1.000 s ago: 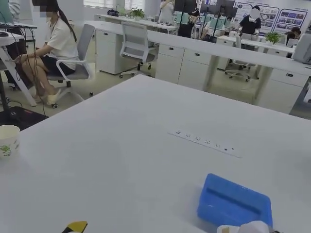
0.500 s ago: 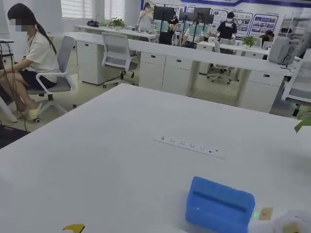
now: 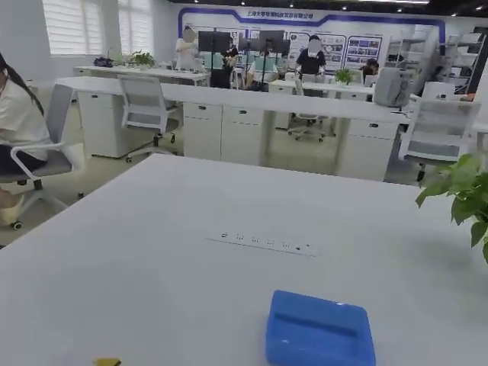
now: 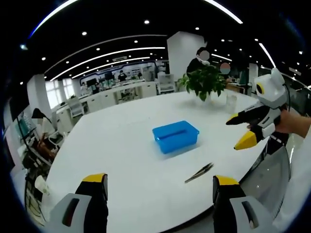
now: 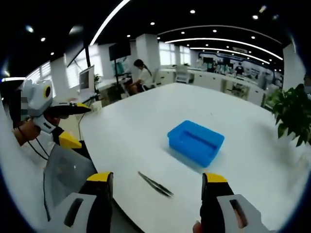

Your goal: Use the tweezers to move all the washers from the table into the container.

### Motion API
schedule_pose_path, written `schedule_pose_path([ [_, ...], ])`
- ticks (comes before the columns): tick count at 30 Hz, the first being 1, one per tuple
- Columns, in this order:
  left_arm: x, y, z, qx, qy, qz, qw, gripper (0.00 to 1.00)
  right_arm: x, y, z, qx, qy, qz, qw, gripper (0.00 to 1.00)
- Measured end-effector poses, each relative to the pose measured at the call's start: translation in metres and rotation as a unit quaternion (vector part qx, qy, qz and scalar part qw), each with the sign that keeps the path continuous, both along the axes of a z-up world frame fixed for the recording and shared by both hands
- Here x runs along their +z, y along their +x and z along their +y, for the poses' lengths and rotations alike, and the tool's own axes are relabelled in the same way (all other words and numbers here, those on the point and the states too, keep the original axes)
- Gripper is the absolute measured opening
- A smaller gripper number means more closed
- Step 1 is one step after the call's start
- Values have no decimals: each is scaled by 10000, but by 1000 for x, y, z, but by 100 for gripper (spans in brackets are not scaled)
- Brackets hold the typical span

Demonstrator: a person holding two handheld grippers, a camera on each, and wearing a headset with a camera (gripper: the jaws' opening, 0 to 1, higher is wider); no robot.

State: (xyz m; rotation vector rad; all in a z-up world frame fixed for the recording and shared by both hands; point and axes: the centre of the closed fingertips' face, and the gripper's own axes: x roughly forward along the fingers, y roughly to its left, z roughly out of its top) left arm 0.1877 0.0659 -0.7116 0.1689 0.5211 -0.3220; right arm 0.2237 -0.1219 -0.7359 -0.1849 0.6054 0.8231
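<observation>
Swung to the right since a second ago, by the head camera's own turn and not by any shift of the things. Brings a leafy plant [image 3: 461,191] into the right edge of the head view and leaves the blue container [image 3: 316,300] in the same spot on the white table [image 3: 152,252], just short of the socket strip [image 3: 263,244].

Nearest, in the left gripper view: left gripper [image 4: 160,182] with yellow-tipped jaws spread wide, nothing between them, poised off the table's near edge. Likewise the right gripper [image 5: 156,178] in its own view, jaws far apart and empty. Seen from the left gripper view, held in a hand [image 4: 297,124] off the right end of the table, jaws parted there too.

Just beyond both grippers: tweezers [image 4: 199,173] lying flat on the table near its edge, untouched, between the grippers and the container and clear of it.

Farther in: container standing open side up toward the middle of the table, apart from the tweezers. Washers too small to make out.

Beyond the table: a seated person [image 3: 15,122] at the left on an office chair, rows of white desks [image 3: 267,99], standing people at the far wall.
</observation>
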Motion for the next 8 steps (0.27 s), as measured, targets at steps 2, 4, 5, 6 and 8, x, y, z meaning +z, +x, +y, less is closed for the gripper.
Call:
schedule_pose_path([
  [2, 0, 0, 0, 25, -94, 8, 10000, 92, -2, -2, -11, -224, -99, -102, 9996, 78],
  [4, 0, 0, 1, 35, -119, -1, 9999, 94, -3, -6, -19, -404, -32, -62, 9992, 83],
  [5, 0, 0, 1, 38, -111, 1, 9999, 94, -3, -7, -21, -467, 11, -45, 9989, 85],
  [6, -1, 0, 3, 48, -84, 4, 10000, 94, -3, -8, -24, -542, 57, -33, 9985, 86],
  [8, -2, 0, 4, 54, -44, 17, 10000, 95, -4, -8, -29, -666, 110, 3, 9977, 90],
])
